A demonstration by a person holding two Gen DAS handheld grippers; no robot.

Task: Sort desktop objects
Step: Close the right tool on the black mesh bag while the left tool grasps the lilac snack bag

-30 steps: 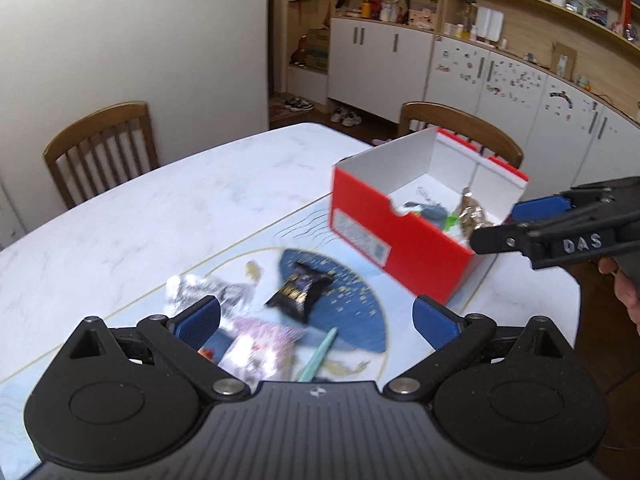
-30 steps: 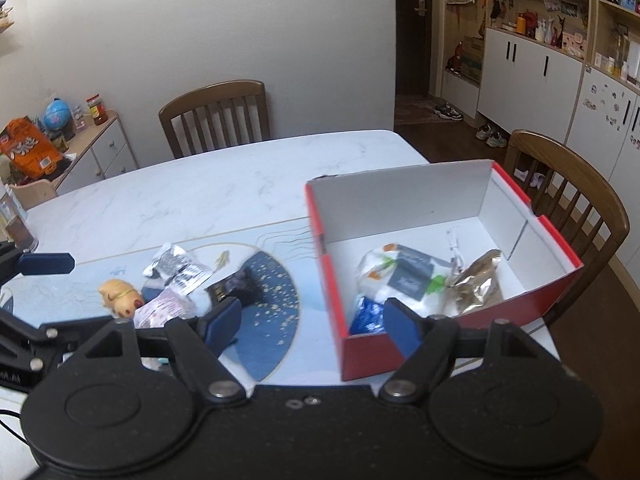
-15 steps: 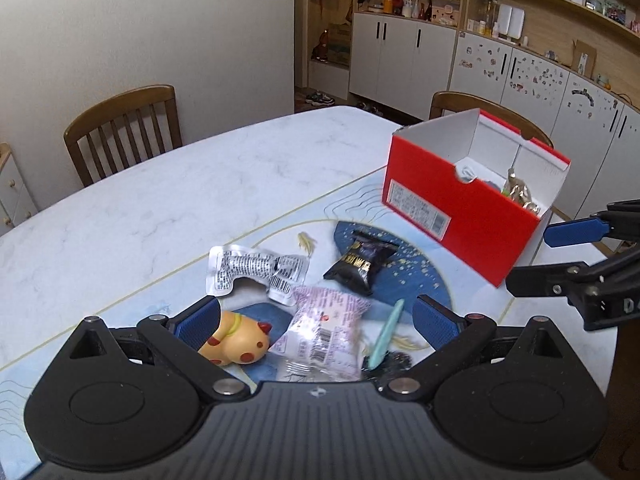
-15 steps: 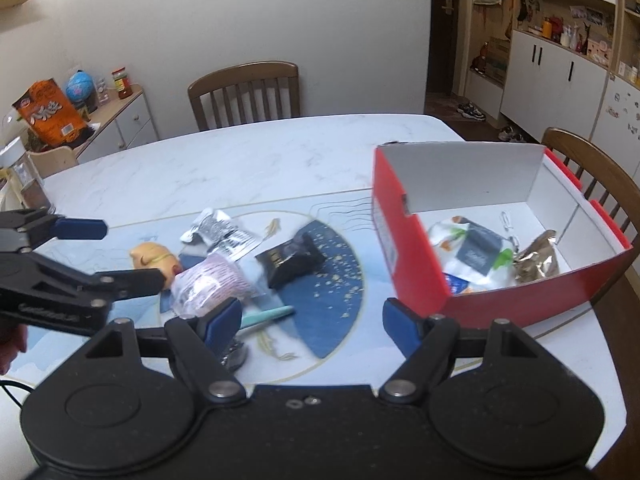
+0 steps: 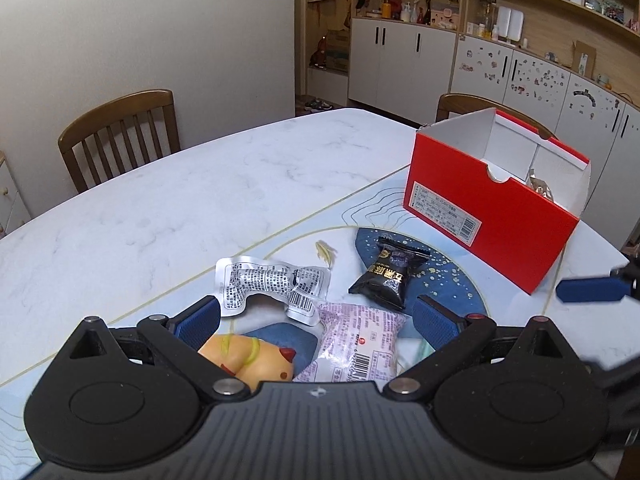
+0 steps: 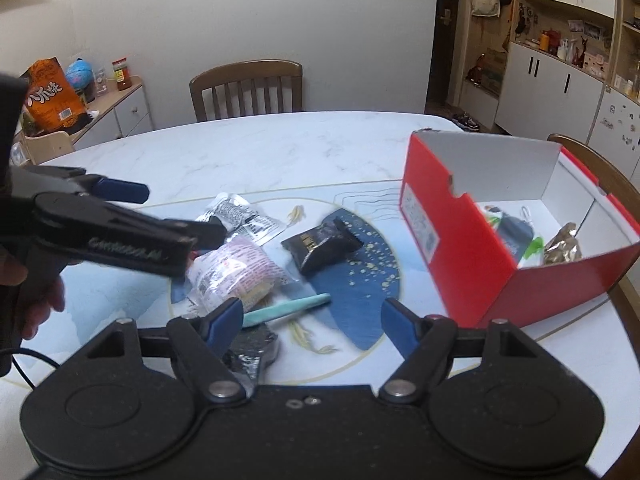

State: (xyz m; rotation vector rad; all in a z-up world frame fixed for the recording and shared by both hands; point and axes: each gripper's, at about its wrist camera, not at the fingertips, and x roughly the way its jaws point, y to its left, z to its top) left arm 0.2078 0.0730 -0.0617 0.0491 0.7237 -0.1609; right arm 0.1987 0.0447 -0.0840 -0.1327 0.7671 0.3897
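**A:** What are you seeing on the left wrist view now, against a second ago?

**B:** I'm looking down on the pile from closer in. The left gripper (image 5: 316,320) is standing with its fingers apart, nothing between the pads. The yellow toy (image 5: 250,360) and the pink packet (image 5: 360,344) are now sitting at lower centre of the frame, between the blue pads; a second ago the toy wasn't showing at all. The silver wrapper (image 5: 272,284) is lying just above them, and the black packet (image 5: 388,276) is resting right of centre on the dark blue patch of the mat (image 5: 452,280).

**A:** And the red box (image 5: 488,216)?

**B:** It's sitting at the right of that view, further from frame centre than it was. In the right wrist view it's moving the same way: a second ago it was filling lower centre, now it's at the right edge, with packets inside it.

**A:** The right gripper (image 6: 312,320)?

**B:** Its fingers are wide apart and empty, hovering over the mat. The teal pen (image 6: 288,308) is lying between them, untouched, with a dark foil piece (image 6: 252,348) below it.
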